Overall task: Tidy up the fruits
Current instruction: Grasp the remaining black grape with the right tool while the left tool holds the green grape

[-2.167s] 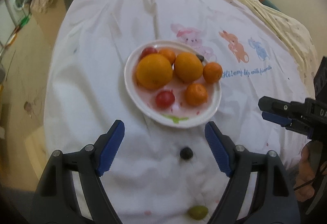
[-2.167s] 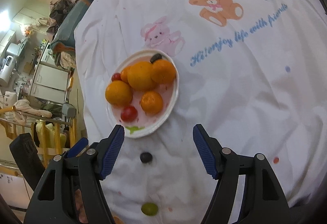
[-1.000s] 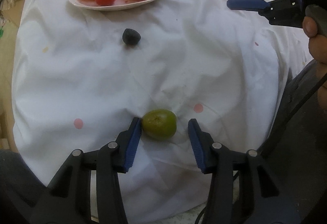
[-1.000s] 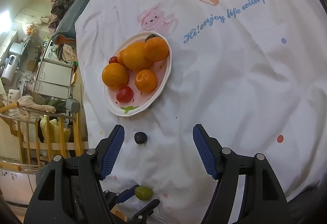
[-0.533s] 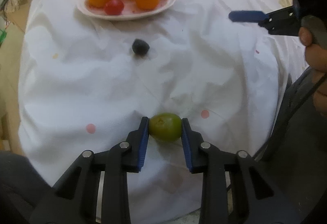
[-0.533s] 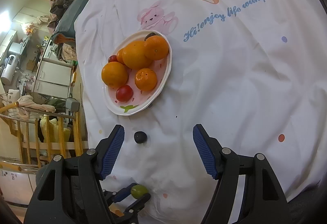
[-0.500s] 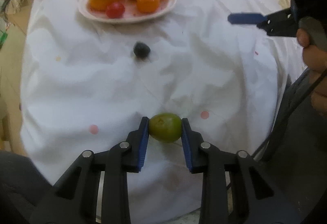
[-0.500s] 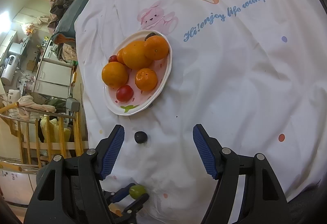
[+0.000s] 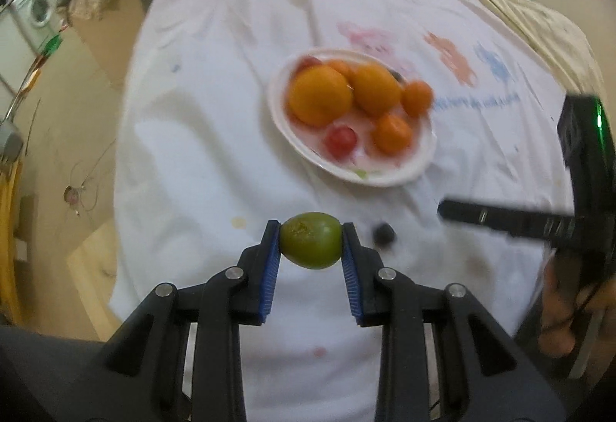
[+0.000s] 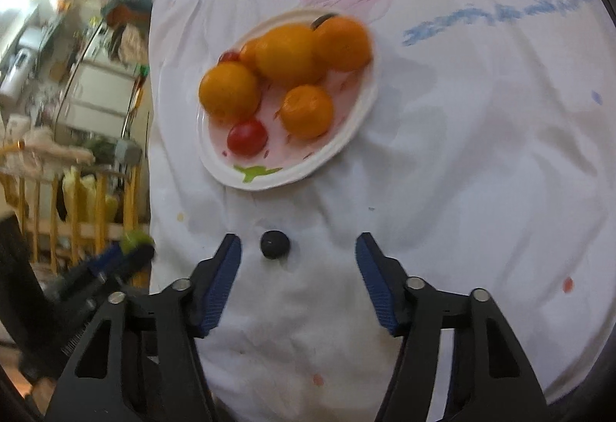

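Note:
My left gripper (image 9: pixel 310 241) is shut on a green fruit (image 9: pixel 311 240) and holds it in the air above the white cloth, short of the plate. The white plate (image 9: pixel 415 168) holds several oranges (image 9: pixel 319 100) and a red tomato (image 9: pixel 339 141). A small dark fruit (image 10: pixel 274 244) lies on the cloth just in front of my right gripper (image 10: pixel 298 258), which is open and empty above it. The dark fruit also shows in the left wrist view (image 9: pixel 383 234). In the right wrist view the plate (image 10: pixel 335 152) lies beyond the dark fruit, and the green fruit (image 10: pixel 133 240) shows at the left.
The table wears a white cloth with cartoon animals and blue lettering (image 10: pixel 496 17). The cloth's left edge drops to the floor (image 9: pixel 69 137). Furniture and clutter (image 10: pixel 69 87) stand beyond that edge. The right gripper's body (image 9: pixel 539 221) reaches in from the right in the left wrist view.
My left gripper closed on the green fruit, lifted it off the cloth and carried it toward the plate. My right gripper has dropped closer to the dark fruit.

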`<state>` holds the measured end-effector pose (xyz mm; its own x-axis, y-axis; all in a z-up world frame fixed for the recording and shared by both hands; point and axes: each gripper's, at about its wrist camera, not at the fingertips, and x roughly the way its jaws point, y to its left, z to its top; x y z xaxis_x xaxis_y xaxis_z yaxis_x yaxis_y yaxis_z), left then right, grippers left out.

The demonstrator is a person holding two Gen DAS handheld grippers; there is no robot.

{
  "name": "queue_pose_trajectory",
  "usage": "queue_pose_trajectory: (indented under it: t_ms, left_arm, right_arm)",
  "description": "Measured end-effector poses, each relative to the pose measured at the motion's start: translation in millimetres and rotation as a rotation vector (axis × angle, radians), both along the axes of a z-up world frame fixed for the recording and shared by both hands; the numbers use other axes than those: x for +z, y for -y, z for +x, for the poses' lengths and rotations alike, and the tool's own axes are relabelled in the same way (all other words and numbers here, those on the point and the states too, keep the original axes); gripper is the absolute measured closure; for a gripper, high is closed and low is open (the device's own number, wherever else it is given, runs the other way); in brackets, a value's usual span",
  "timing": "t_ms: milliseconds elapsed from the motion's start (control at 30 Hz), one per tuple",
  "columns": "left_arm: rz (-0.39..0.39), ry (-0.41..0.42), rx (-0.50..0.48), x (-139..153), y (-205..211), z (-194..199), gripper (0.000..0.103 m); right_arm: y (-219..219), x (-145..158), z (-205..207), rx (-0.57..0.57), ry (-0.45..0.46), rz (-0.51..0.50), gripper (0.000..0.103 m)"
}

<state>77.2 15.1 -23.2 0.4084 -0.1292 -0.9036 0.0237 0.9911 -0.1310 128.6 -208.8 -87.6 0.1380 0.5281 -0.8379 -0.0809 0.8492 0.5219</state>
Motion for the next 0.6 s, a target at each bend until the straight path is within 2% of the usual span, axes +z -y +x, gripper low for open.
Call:
queue_pose_trajectory:
  t_ms: [133,200,400,433,500,600]
  left_arm:
    - [-0.004,0.009,0.058,-13.3,-7.8,6.9,0.076]
    - [-0.029,-0.010,0.082,-18.3,-12.5,7.5,0.076]
    - [-0.067,-0.019,0.097,-19.8,-19.2,7.5,0.076]
    - [-0.076,-0.023,0.102,-19.6,-20.0,7.6,0.076]
    - [-0.088,-0.025,0.104,-18.5,-21.5,7.0,0.076]
    - [-0.099,-0.024,0.105,-17.3,-22.0,7.1,0.076]
  right_arm:
    - [-26.2,-14.9,5.4,0.065,0.014,-0.014,0.047]
    - [-37.1,-23.5,5.3,0.094,0.012,-0.034,0.053]
    - [-61.8,-35.9,1.1,0.180,0.049,-0.095,0.055]
    - [-64.9,-36.0,-0.4,0.193,0.066,-0.115,0.057]
    - [-67.2,-35.8,-3.2,0.216,0.092,-0.155,0.072]
    - [-66.8,-35.7,-7.2,0.241,0.106,-0.177,0.077]
